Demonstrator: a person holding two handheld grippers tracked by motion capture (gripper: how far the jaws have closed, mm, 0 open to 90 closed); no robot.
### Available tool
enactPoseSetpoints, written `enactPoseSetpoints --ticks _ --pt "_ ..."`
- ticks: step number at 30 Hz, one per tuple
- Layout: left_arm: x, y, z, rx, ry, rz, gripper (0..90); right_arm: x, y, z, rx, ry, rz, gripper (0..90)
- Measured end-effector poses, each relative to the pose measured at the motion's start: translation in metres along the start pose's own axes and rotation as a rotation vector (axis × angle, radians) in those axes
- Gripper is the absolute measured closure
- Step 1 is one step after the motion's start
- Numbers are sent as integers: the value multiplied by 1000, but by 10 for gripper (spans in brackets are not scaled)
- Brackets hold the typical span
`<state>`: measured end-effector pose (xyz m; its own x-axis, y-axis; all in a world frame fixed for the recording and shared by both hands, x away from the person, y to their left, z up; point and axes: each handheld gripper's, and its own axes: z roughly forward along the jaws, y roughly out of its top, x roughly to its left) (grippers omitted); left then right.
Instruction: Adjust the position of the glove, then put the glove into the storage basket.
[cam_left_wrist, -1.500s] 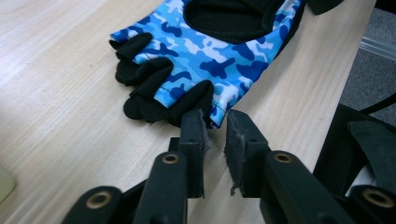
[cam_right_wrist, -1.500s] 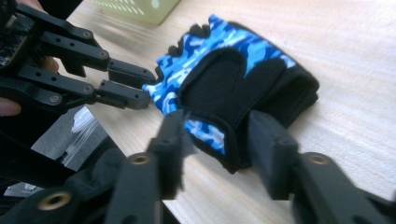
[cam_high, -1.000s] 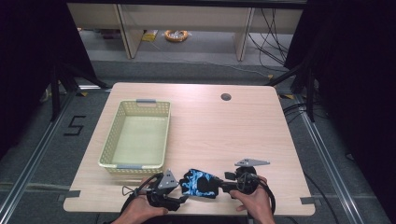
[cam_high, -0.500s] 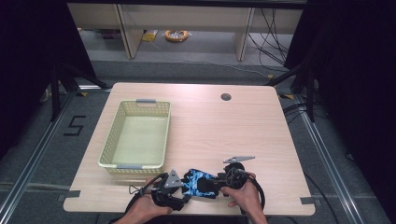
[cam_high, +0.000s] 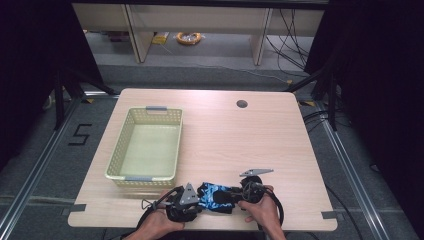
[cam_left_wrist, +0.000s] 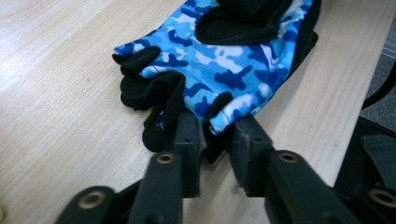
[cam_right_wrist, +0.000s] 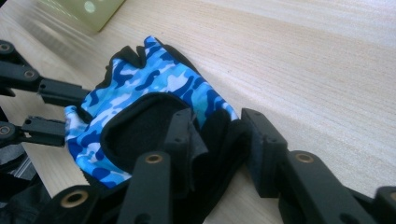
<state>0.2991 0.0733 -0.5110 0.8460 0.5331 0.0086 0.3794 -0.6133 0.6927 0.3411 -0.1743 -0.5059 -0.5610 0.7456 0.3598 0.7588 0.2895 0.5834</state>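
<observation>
Both grippers' jaws had just been closing: left gripper (cam_left_wrist: 215, 135) clamped the camo glove's (cam_high: 215, 195) finger end, right gripper (cam_right_wrist: 218, 135) its black cuff (lift looked ready).

My right gripper (cam_right_wrist: 217, 140) had just been closing its jaws on the black cuff of the blue camo glove (cam_right_wrist: 149, 88) lying on the desk (cam_right_wrist: 303, 60). The left gripper (cam_right_wrist: 70, 112) pinched the glove's far edge, with a green basket (cam_right_wrist: 88, 9) corner behind.

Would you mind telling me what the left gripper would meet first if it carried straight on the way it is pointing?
The blue camouflage glove. The left gripper, its jaws just closing, is already at the glove's finger end, so it would likely push into the glove.
</observation>
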Motion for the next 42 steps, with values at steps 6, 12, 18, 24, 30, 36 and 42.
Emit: enactPoseSetpoints --ticks 6,12,18,24,30,36,42 --pt "-3 1 0 -17 15 26 831 0 -3 1 -51 -6 -16 760" --pt "-3 2 -1 -33 16 0 843 3 -2 -2 -59 -20 -37 806" --pt "-2 6 -9 -53 19 16 844 8 1 -5 -81 -18 -50 812" --pt "-2 7 -11 -75 20 4 844 9 4 -9 -113 -9 -51 813" --pt "-1 10 -18 -92 35 25 844 11 7 -14 -140 -1 -51 813" --pt "0 12 -23 -97 38 34 844 14 12 -16 -149 0 -75 814" --pt "1 14 -29 -109 49 40 844 17 18 -18 -155 8 -89 814"
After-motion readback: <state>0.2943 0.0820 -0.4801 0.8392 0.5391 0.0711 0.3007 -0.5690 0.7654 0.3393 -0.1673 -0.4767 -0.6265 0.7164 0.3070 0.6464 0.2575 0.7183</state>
